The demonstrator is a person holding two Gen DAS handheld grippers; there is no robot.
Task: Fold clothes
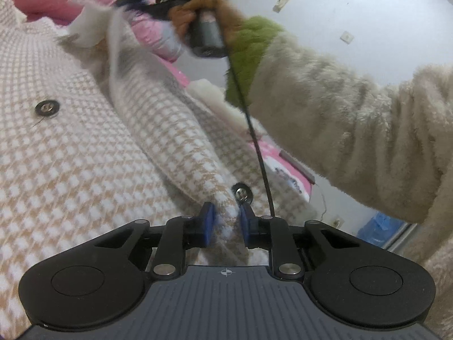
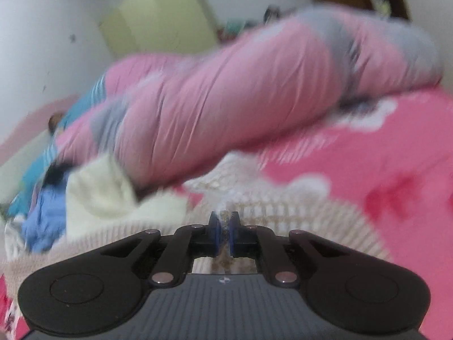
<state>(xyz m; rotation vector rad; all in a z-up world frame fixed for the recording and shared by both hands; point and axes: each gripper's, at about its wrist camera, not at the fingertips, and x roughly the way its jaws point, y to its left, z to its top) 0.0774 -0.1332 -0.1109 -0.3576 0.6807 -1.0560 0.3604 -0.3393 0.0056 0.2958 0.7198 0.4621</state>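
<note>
The left gripper (image 1: pixel 225 222) pinches a folded edge of the checked coat (image 1: pixel 70 147), just beside a dark button (image 1: pixel 241 192); the coat spreads ahead and to its left. The right gripper (image 2: pixel 223 233) is pressed onto another edge of the coat (image 2: pixel 283 212), which lies on the pink bed (image 2: pixel 382 155) before a rolled quilt (image 2: pixel 226 107).

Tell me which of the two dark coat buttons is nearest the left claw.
The button right beside the left claw; the other button sits farther up the coat.
</note>
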